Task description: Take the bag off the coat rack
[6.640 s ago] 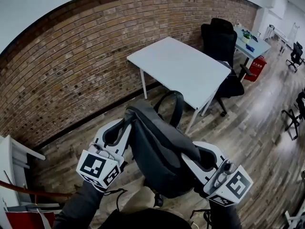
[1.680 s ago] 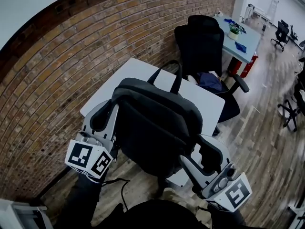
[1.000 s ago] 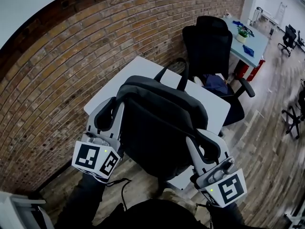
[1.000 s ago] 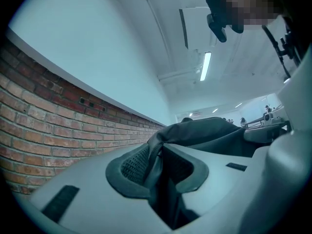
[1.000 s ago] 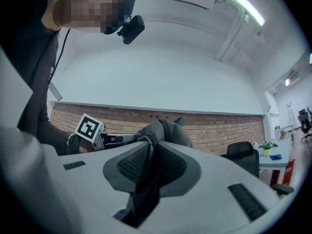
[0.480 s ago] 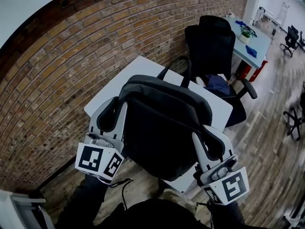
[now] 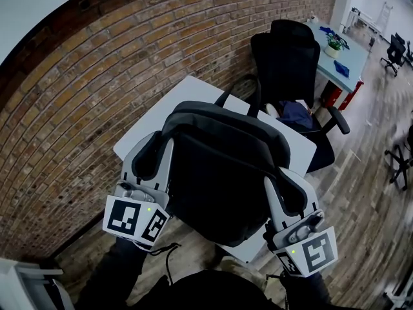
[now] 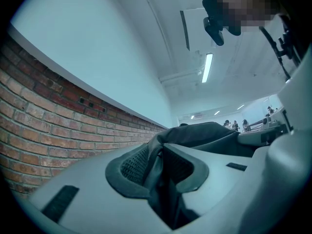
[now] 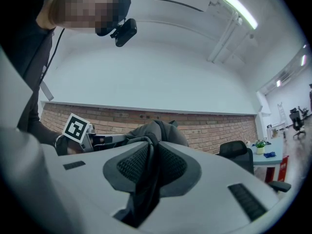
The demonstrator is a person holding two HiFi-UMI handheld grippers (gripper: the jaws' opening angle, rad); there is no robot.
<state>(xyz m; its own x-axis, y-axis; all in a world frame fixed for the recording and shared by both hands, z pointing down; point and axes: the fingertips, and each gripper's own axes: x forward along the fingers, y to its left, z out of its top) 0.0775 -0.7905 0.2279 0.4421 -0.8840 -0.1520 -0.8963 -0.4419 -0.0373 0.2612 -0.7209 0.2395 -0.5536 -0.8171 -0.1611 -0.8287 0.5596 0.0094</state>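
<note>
So, the bag (image 7: 222, 173) is off the rack (no rack in sight from here). It hangs in the air between the two grippers, right above the white worktop (image 7: 161, 118) by the brick wall. The left gripper (image 8: 158, 167) is clamped nearly closed on a fold of dark fabric at the bag's side. The right gripper (image 9: 148, 167) is doing the same on the other side.

That's what worries me. Each one only has a thin pinch of cloth, and the whole weight hangs from those two pinches. If a fold creeps out of either one, I'd guess the bag swings down off the other and smacks the worktop edge or hits the floor. Also, the top handle (image 7: 256, 95) sticks out towards the chair (image 7: 290, 50), so it could snag there on a wide swing.
</note>
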